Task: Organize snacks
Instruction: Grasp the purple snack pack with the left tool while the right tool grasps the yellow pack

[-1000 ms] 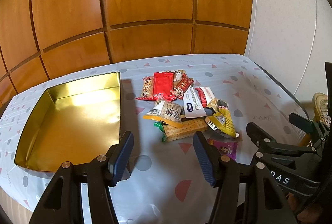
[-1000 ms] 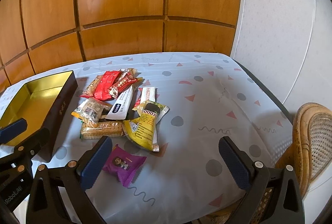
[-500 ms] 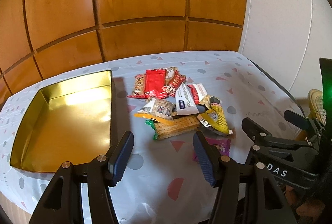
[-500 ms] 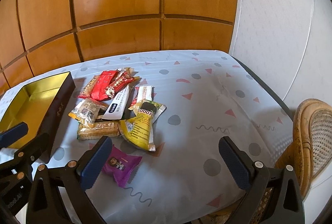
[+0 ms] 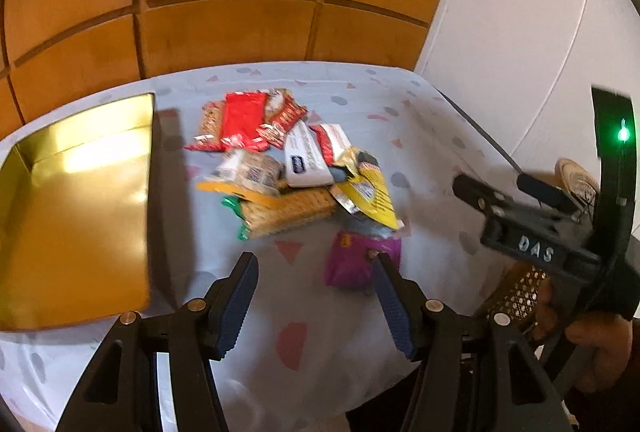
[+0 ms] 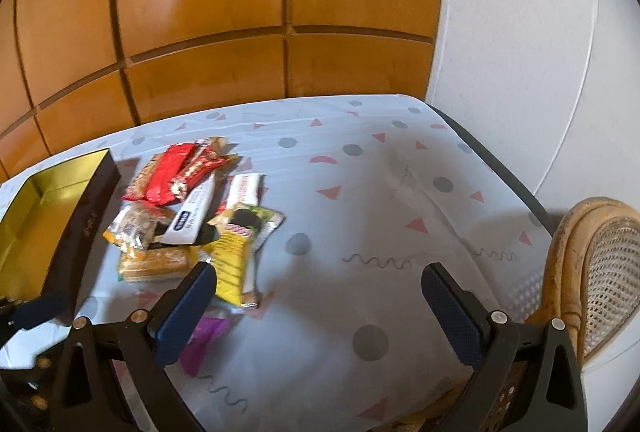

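Your left tongs (image 5: 314,306) tilt down over the counter (image 5: 420,135), apart and just narrowing, empty. Right tongs (image 6: 320,316) gape. The purple packet (image 5: 352,262) lies just beyond the left tongs, nearer you than the snack pile (image 5: 292,159).

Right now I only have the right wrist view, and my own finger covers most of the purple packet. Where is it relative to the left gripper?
Observer: The purple packet lies flat at the tip of the left gripper's right finger, not between the fingers.
Operator: Are its jaws open?
Observer: Open, with only tablecloth between them, though they have just closed slightly.
Operator: Anything in the box?
Observer: No snacks on the part of the box floor that shows. Its left end is out of frame.
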Demonstrator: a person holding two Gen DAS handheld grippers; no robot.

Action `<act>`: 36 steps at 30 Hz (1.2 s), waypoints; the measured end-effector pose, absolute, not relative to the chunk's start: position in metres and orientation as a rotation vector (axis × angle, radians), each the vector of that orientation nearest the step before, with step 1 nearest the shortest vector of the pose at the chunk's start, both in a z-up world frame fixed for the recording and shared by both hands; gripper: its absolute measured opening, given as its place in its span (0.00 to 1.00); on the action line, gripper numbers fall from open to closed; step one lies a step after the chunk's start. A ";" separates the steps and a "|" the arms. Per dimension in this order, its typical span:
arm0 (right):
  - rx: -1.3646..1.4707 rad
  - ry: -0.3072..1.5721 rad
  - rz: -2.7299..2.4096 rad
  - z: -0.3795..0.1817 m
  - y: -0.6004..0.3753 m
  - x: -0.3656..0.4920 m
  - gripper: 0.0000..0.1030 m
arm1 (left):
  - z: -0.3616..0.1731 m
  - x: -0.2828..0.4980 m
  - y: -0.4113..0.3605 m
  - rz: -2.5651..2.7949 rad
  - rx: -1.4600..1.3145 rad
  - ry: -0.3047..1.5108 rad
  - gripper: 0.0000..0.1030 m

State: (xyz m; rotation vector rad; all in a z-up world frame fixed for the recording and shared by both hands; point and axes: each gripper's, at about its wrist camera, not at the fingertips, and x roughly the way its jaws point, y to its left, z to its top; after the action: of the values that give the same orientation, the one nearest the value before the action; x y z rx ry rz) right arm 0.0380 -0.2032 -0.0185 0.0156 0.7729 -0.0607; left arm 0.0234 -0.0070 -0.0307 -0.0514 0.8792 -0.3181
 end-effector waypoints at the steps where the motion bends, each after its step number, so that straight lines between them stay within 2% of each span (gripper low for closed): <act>1: 0.006 0.775 -0.051 -0.019 -0.203 0.038 1.00 | -0.030 0.025 -0.008 -0.338 -0.035 0.886 0.57; 6: 0.011 0.788 -0.028 -0.019 -0.208 0.045 1.00 | -0.040 0.033 -0.028 -0.458 0.094 0.970 0.56; 9: 0.043 0.772 -0.027 -0.012 -0.215 0.052 1.00 | -0.053 0.040 -0.040 -0.488 0.078 1.027 0.57; 10: 0.064 0.768 -0.028 -0.009 -0.219 0.054 1.00 | -0.059 0.044 -0.046 -0.489 0.067 1.042 0.59; 12: 0.113 0.775 -0.024 -0.007 -0.227 0.059 1.00 | -0.067 0.050 -0.052 -0.486 0.060 1.051 0.68; 14: 0.111 0.778 -0.024 -0.006 -0.228 0.061 1.00 | -0.075 0.060 -0.058 -0.481 0.028 1.085 0.70; 16: 0.099 0.783 -0.018 -0.008 -0.226 0.062 1.00 | -0.080 0.067 -0.063 -0.467 0.030 1.080 0.77; 19: 0.096 0.799 -0.008 -0.014 -0.225 0.065 1.00 | -0.087 0.076 -0.073 -0.435 0.092 1.068 0.78; 20: 0.107 0.809 -0.003 -0.016 -0.226 0.066 1.00 | -0.090 0.078 -0.075 -0.429 0.104 1.072 0.77; 21: 0.116 0.816 0.001 -0.018 -0.227 0.068 1.00 | -0.094 0.080 -0.075 -0.435 0.097 1.080 0.59; 22: 0.119 0.821 0.001 -0.020 -0.227 0.069 1.00 | -0.097 0.081 -0.074 -0.447 0.076 1.084 0.49; 24: 0.131 0.839 0.008 -0.024 -0.228 0.074 1.00 | -0.097 0.080 -0.067 -0.461 0.041 1.063 0.41; 29: 0.226 0.916 0.080 -0.039 -0.226 0.089 0.99 | -0.093 0.072 -0.040 -0.435 0.013 1.039 0.39; 31: 0.261 0.956 0.110 -0.047 -0.220 0.099 0.86 | -0.092 0.067 -0.031 -0.425 0.001 1.031 0.39; 34: 0.305 1.030 0.149 -0.062 -0.208 0.114 0.73 | -0.085 0.055 -0.019 -0.419 -0.021 1.009 0.39; 36: 0.313 1.067 0.175 -0.071 -0.196 0.122 0.72 | -0.077 0.048 -0.011 -0.416 -0.042 0.986 0.39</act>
State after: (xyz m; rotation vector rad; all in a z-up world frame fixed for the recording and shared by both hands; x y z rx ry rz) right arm 0.1225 -0.1960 -0.0711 0.3129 1.0675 0.1755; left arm 0.0478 -0.0112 -0.0774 -0.0423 0.9863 -0.4159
